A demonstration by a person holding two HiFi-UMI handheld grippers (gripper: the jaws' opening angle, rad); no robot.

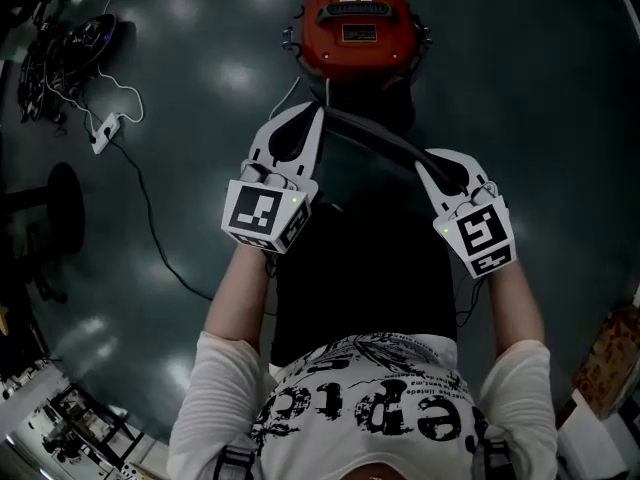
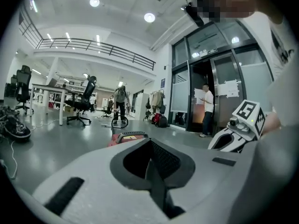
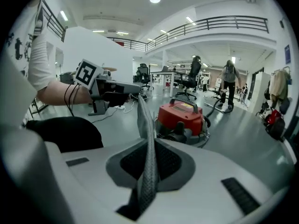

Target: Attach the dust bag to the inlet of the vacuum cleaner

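Observation:
The red vacuum cleaner (image 1: pixel 358 18) stands on the grey floor ahead of me. A dark grey dust bag (image 1: pixel 372 138) is stretched between both grippers just in front of it, its body hanging down dark below. My left gripper (image 1: pixel 318 111) is shut on the bag's left edge. My right gripper (image 1: pixel 421 164) is shut on its right edge. In the left gripper view the fabric (image 2: pixel 155 176) shows as a thin fold between the jaws, with the vacuum cleaner (image 2: pixel 129 136) beyond. In the right gripper view the mesh-like fabric (image 3: pixel 148 167) runs up from the jaws toward the left gripper (image 3: pixel 110 96), with the vacuum cleaner (image 3: pixel 181 115) behind it.
A white power strip (image 1: pixel 104 128) with trailing cables lies on the floor at the left. A black round stand base (image 1: pixel 62 206) is further left. Office chairs (image 2: pixel 83 101) and desks stand in the hall, with people walking far off. A cardboard box (image 1: pixel 610 358) sits at the right edge.

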